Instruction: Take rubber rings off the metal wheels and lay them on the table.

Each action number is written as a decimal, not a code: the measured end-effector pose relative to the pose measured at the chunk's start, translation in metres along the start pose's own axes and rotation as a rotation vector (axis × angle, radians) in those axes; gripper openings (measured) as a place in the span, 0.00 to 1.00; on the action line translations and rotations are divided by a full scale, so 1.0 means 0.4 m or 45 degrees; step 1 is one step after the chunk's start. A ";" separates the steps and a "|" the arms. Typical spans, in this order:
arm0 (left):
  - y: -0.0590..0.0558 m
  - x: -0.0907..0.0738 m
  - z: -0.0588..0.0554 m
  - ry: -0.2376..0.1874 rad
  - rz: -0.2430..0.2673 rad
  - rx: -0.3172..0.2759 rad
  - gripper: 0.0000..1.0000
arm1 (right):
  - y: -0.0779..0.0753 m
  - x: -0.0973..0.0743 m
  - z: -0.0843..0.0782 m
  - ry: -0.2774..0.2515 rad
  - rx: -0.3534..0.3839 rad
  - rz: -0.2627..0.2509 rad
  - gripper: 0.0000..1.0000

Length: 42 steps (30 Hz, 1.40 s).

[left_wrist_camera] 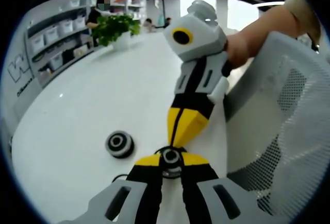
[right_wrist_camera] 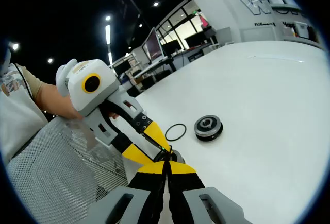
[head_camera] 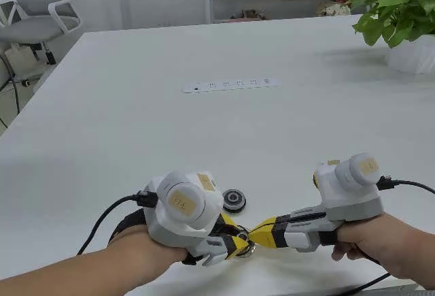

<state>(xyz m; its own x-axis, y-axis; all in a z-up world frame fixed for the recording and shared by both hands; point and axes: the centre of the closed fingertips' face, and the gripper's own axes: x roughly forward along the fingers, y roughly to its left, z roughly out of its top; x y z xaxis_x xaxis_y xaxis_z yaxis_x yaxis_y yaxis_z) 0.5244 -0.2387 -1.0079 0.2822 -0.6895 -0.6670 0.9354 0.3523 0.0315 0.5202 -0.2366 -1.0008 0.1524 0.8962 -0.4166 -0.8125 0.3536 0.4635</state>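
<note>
— Where does everything sit?
— Over the near edge of the white table (head_camera: pixel 272 133). My left tongs (left_wrist_camera: pixel 171 161) are clamped on a wheel (right_wrist_camera: pixel 174 157).
— And the right?
— My right tongs (right_wrist_camera: pixel 166 168) are pinched almost together at that wheel's rim. I can't tell whether they grip rubber. A second wheel (right_wrist_camera: pixel 208 127) and a loose ring (right_wrist_camera: pixel 166 132) lie just beyond.

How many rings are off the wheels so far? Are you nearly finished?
Done: one rubber ring lies loose on the table, beside a wheel. In hand: the left gripper is shut on a second wheel, and the right gripper has its fingers pinched at its edge, probably tugging its ring. Left: getting that ring off and laid down. Whether the wheel on the table kept a ring, I can't tell.
</note>
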 end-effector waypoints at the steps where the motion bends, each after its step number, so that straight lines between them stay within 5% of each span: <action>1: -0.001 0.000 0.001 0.001 -0.004 -0.002 0.13 | 0.000 -0.001 0.000 0.000 0.001 -0.001 0.00; 10: -0.002 -0.015 -0.002 0.021 -0.022 0.010 0.13 | -0.002 -0.004 0.005 -0.009 0.014 0.001 0.00; 21: -0.003 -0.067 0.025 -0.041 -0.037 -0.018 0.22 | 0.009 -0.007 0.024 -0.016 0.008 0.016 0.00; 42: 0.054 -0.179 0.025 -0.104 0.039 -0.039 0.46 | 0.020 0.013 0.107 -0.011 -0.054 0.037 0.00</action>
<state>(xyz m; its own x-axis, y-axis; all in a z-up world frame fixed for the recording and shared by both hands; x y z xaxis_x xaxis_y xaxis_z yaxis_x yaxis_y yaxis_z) 0.5264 -0.1881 -0.9521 0.3282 -0.7268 -0.6034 0.9193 0.3926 0.0272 0.5384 -0.2177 -0.9657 0.1335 0.9083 -0.3965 -0.8395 0.3162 0.4418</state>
